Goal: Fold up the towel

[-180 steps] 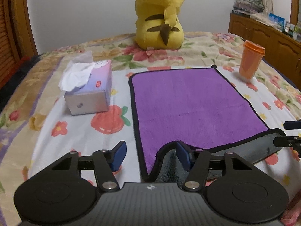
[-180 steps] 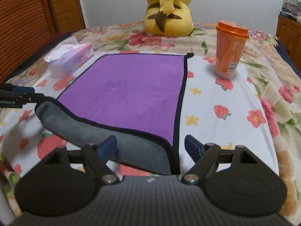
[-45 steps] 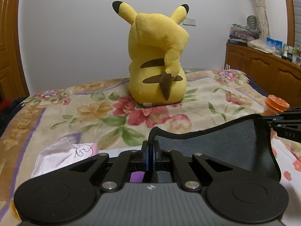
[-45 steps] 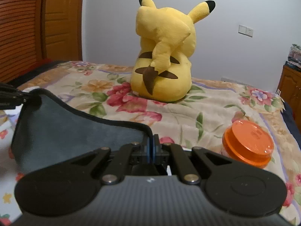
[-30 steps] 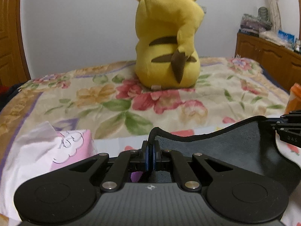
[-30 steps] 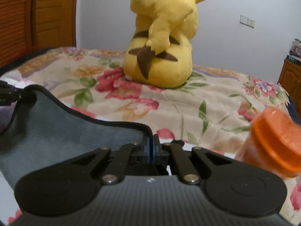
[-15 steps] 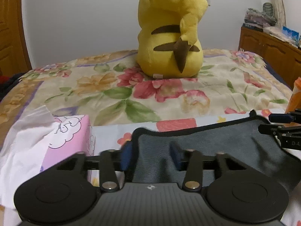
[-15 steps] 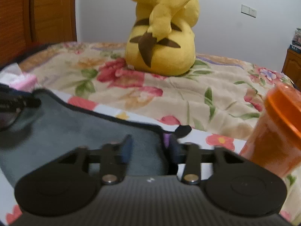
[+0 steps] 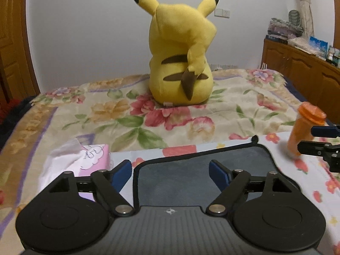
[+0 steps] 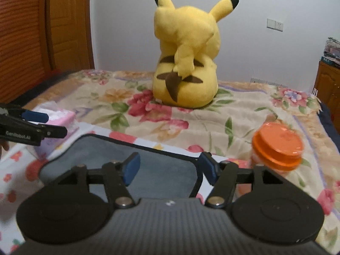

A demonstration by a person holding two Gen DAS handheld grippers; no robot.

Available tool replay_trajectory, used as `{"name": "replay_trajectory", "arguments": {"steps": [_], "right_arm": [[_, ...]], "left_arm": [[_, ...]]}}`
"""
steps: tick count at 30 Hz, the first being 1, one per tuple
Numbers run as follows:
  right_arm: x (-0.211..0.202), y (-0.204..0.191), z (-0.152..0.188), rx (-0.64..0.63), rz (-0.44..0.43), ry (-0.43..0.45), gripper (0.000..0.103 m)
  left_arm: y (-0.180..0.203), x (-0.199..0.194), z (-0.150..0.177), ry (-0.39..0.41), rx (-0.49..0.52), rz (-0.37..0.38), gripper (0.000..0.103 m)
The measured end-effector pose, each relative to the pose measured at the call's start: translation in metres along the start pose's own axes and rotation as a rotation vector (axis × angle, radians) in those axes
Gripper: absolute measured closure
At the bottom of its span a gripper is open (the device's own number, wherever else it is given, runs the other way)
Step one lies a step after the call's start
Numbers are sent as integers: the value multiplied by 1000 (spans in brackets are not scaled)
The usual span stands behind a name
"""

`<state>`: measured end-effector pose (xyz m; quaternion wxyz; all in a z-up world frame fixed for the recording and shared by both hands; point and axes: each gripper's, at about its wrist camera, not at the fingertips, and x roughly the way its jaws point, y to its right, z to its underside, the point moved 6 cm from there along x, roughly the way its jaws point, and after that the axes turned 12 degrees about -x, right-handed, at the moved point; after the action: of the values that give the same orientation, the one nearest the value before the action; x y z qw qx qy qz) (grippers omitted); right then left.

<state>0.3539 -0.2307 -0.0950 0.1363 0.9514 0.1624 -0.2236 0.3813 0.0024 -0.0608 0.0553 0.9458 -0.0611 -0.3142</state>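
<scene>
The towel (image 9: 191, 176) lies folded on the bed, grey side up with a black edge; it also shows in the right wrist view (image 10: 119, 159). My left gripper (image 9: 170, 173) is open and empty, just above the towel's far left corner. My right gripper (image 10: 167, 169) is open and empty above the towel's far right corner. The right gripper's fingers (image 9: 323, 140) show at the right edge of the left wrist view. The left gripper's fingers (image 10: 36, 125) show at the left edge of the right wrist view.
A big yellow plush toy (image 9: 180, 63) sits at the far side of the flowered bed (image 9: 127, 114). A pink tissue box (image 9: 85, 159) stands left of the towel. An orange lidded cup (image 10: 276, 148) stands right of it. A wooden cabinet (image 9: 301, 72) is at the far right.
Both grippers carried the towel's near edge over to the far edge, lowered it, then opened and let go. They have since lifted a little and opened wider.
</scene>
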Motion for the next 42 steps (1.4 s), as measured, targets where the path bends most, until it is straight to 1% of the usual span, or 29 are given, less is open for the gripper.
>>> {"name": "replay_trajectory", "arguments": {"steps": [2,4,6,7,8,11,12,14,15,21,33,37,42], "right_arm": [[-17,1,-5,13,4,11,32],[-32,2,-8,18,15,24,25],[-47,3,-12,27,23,34,23],[-53,3,-13,32,25,36,20],[-60,3,-14,40,29,41,15],[-77,2,-16,59,29,51,12],[-82,1,-16,65,27,49,11],[-91,-1,-16,68,31,49,1],[-97,-2,-16,67,35,52,0],[-124,-5,-16,82,50,59,0],[-173,-13,-21,76,62,104,0],[-186,-16,-19,78,63,109,0],[-205,-20,-16,70,69,112,0]], "left_arm": [[3,-16,-3,8,4,-2,16],[5,-32,-6,16,4,-4,14],[7,-47,-8,26,5,-6,12],[8,-56,-9,31,8,-6,11],[9,-63,-10,37,10,-5,8],[12,-85,-10,51,16,4,0],[14,-93,-10,55,15,12,0],[17,-106,-9,57,9,31,0],[19,-112,-8,56,11,35,0],[31,-145,-3,59,51,30,0],[47,-206,1,87,65,21,0],[48,-220,10,80,52,21,0],[46,-243,23,81,54,-2,0]]}}
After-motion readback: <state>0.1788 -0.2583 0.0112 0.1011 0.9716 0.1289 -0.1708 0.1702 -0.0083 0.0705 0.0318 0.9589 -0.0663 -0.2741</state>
